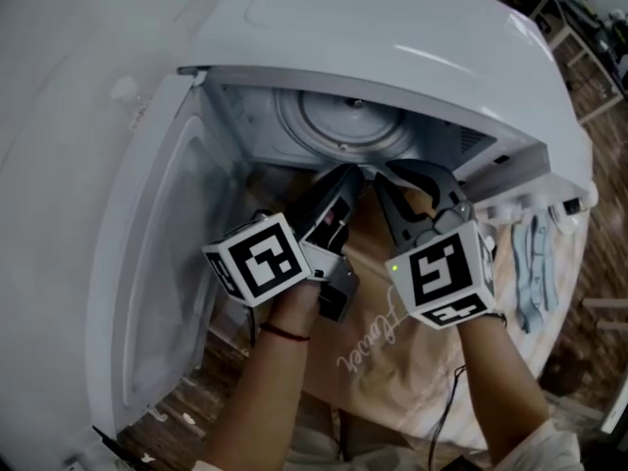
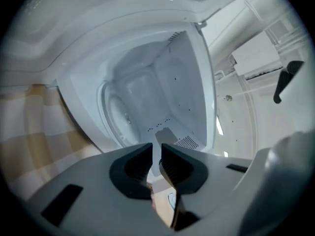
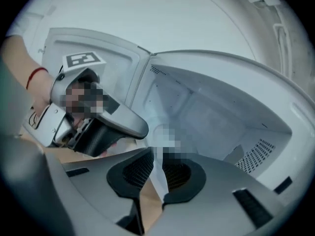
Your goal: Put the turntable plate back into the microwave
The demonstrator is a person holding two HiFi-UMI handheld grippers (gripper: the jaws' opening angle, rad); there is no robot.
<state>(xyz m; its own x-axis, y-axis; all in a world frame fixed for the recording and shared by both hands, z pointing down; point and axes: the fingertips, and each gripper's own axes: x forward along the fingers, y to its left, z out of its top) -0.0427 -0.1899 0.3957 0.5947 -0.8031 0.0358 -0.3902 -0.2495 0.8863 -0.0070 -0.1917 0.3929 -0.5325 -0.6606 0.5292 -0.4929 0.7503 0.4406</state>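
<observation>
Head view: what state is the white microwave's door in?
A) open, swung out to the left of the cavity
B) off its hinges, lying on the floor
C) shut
A: the door of the white microwave stands swung out at the left, which leaves the cavity exposed.

One microwave (image 1: pixel 392 37); one turntable plate (image 1: pixel 343 126), seemingly; two grippers: left gripper (image 2: pixel 155 159), right gripper (image 3: pixel 156 168); one beige cloth (image 1: pixel 383 332).

Left gripper (image 1: pixel 345 177) and right gripper (image 1: pixel 385 180) side by side, both clamped.
</observation>
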